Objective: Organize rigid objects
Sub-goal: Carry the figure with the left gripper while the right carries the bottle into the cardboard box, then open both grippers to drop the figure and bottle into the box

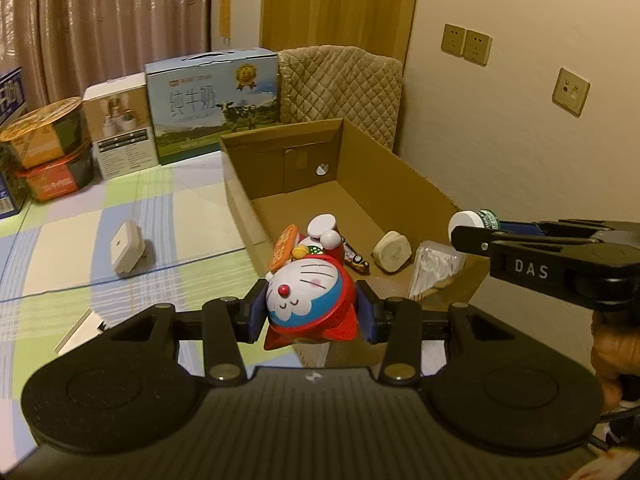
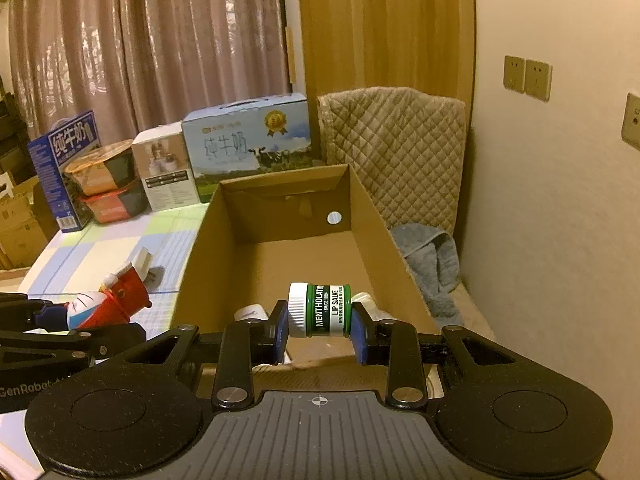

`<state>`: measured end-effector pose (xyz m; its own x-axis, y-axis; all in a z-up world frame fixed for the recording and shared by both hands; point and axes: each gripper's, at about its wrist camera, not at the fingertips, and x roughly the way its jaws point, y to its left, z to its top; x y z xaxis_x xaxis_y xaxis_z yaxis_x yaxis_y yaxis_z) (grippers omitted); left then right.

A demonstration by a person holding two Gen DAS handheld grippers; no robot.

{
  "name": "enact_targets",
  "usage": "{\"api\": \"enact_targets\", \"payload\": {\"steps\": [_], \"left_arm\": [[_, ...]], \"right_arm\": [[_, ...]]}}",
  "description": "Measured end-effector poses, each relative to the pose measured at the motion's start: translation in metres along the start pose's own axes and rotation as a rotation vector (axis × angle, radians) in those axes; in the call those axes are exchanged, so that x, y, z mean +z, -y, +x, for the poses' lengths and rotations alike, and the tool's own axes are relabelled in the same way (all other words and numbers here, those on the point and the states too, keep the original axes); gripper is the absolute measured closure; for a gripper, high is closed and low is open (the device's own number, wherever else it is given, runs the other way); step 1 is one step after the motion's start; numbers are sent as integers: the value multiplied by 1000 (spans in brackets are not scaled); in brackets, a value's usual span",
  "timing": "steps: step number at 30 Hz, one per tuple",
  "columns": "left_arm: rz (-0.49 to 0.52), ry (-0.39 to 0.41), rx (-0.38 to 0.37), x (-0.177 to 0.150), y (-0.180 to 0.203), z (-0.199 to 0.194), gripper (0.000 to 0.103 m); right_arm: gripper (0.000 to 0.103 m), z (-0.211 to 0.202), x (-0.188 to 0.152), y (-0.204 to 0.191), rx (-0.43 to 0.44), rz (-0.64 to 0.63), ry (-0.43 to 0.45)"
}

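the left gripper [image 1: 311, 312] is clamping a blue, white and red cartoon cat figurine [image 1: 310, 300] at the near edge of the open brown cardboard box [image 1: 352, 204]. the right gripper [image 2: 320, 326] is gripping a green lip salve jar with a white lid [image 2: 320, 310] above the box. several small items are lying inside already; a white square plastic case [image 1: 127, 251] is waiting on the checked mat [image 1: 60, 256].

left gripper [image 1: 312, 312]: black linkage arms with silver pivot screws, blue pads, two round black discs flanking a ribbed grey plate. right gripper [image 2: 319, 322] looks alike, with white "das" lettering on its side.
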<state>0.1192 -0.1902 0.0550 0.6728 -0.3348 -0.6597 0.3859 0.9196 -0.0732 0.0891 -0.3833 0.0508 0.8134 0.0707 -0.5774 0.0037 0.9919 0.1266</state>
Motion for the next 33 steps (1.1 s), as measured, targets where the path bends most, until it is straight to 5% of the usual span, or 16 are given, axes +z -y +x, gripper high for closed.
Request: {"api": "enact_targets", "payload": {"steps": [12, 33], "left_arm": [[31, -42, -43, 44, 3, 68, 63], [53, -112, -12, 109, -27, 167, 63]], "right_arm": [[74, 55, 29, 31, 25, 12, -66], [74, 153, 85, 40, 51, -11, -156]]}}
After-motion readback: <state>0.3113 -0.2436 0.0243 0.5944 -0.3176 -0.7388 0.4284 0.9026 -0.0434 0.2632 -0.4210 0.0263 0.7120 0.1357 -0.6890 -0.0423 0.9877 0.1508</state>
